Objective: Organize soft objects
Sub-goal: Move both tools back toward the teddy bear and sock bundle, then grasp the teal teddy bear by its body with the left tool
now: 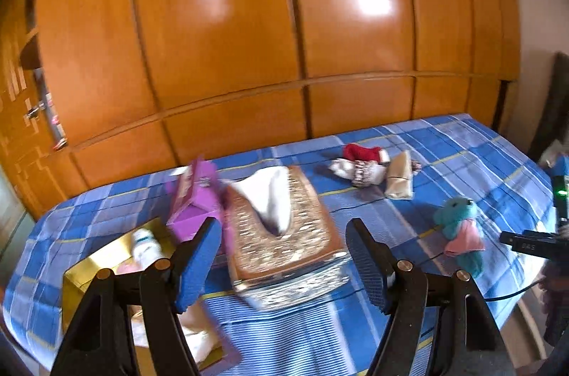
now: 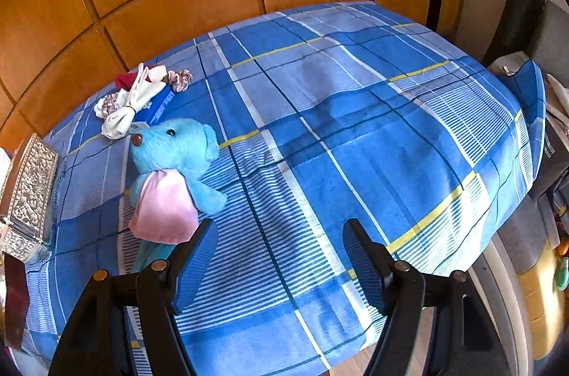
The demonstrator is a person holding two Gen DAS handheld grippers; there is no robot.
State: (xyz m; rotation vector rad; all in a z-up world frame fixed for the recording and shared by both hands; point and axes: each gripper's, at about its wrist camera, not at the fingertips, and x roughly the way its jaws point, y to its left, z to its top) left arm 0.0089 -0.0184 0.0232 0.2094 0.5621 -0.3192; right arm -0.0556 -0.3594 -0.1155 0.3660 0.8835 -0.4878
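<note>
Blue teddy [image 2: 174, 169] lies just left of the empty right gripper [image 2: 279, 264].

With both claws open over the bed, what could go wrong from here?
The blue teddy lies left of the right claw, not between its fingers, so closing now would likely miss it. The gold box sits near the bed's edge; a nudge from the left claw might tip it off.
</note>
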